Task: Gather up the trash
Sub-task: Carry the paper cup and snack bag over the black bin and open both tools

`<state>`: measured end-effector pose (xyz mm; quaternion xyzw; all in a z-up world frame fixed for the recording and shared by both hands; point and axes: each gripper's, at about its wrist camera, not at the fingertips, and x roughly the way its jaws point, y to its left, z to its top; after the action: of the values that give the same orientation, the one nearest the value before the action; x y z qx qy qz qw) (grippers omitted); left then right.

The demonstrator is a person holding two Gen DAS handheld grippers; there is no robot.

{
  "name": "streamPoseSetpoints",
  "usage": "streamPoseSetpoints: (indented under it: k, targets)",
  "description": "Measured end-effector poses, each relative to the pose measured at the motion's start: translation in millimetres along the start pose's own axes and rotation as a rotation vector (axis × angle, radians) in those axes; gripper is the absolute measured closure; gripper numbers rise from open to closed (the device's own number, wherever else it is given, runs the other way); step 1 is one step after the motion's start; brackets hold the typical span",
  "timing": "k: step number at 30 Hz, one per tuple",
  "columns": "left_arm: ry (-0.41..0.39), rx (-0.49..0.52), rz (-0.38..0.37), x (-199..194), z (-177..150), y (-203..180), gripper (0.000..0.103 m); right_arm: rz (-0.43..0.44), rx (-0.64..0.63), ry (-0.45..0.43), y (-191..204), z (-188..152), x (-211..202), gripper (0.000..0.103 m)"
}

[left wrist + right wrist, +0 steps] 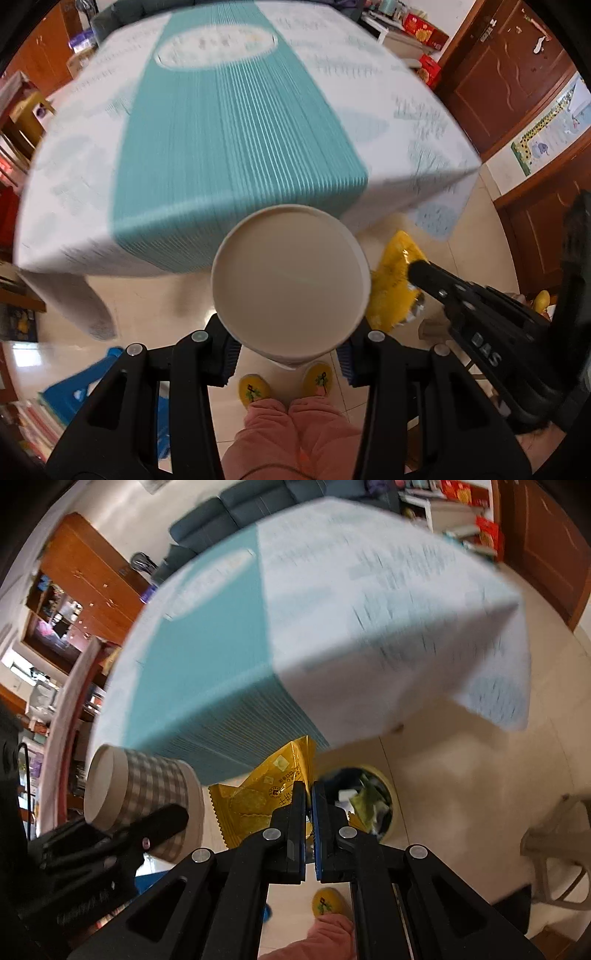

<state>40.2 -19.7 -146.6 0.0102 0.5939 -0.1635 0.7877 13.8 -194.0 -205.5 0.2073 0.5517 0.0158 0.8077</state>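
My left gripper [290,354] is shut on a paper cup [291,284], whose round white end faces the camera in front of the table edge. In the right wrist view the cup [147,794] shows a grey check pattern, with one left finger [166,823] across it. My right gripper [308,790] is shut on a yellow snack wrapper [258,797], which hangs over the floor. Just past its fingertips stands a round waste bin [386,781] holding scraps. In the left wrist view the right gripper [417,271] pinches the same wrapper [391,295].
A table with a teal and white cloth [229,147] fills the upper view, with its corner overhanging the floor [491,701]. The person's yellow slippers [255,387] stand on the tiles below. A blue object [74,391] lies at the left, and a pale plastic chair [554,845] stands at the right.
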Motion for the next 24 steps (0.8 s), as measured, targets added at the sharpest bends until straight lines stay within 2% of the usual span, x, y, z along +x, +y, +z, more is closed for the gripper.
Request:
streamPoseSetpoints:
  k: [5,12,19,21,23,24]
  targets:
    - [0.05,-0.034,0.001,81.0,-26.1,-3.8,0.064,-0.032,0.015,0.065,-40.4,-20.9,76.8,0.1]
    - [0.092,-0.073,-0.008,182.8,-44.9,2.7,0.063,-0.046,0.03,0.133,-80.7,-44.1,172.9,0.1]
    - [0.109,-0.102,0.038,266.1,-62.2,21.2,0.06,-0.034,0.02,0.176,-105.3,-53.4,253.9,0.1]
    - [0.116,-0.113,0.051,283.1,-66.6,26.6,0.058,-0.01,0.022,0.195,-110.6,-60.4,273.5,0.094]
    - [0.127,-0.128,0.054,299.1,-69.6,31.6,0.054,-0.009,0.031,0.226,-114.2,-63.1,291.2,0.074]
    - [0.139,-0.135,0.054,307.4,-71.2,33.7,0.053,-0.005,0.038,0.239,-116.3,-65.0,299.0,0.069]
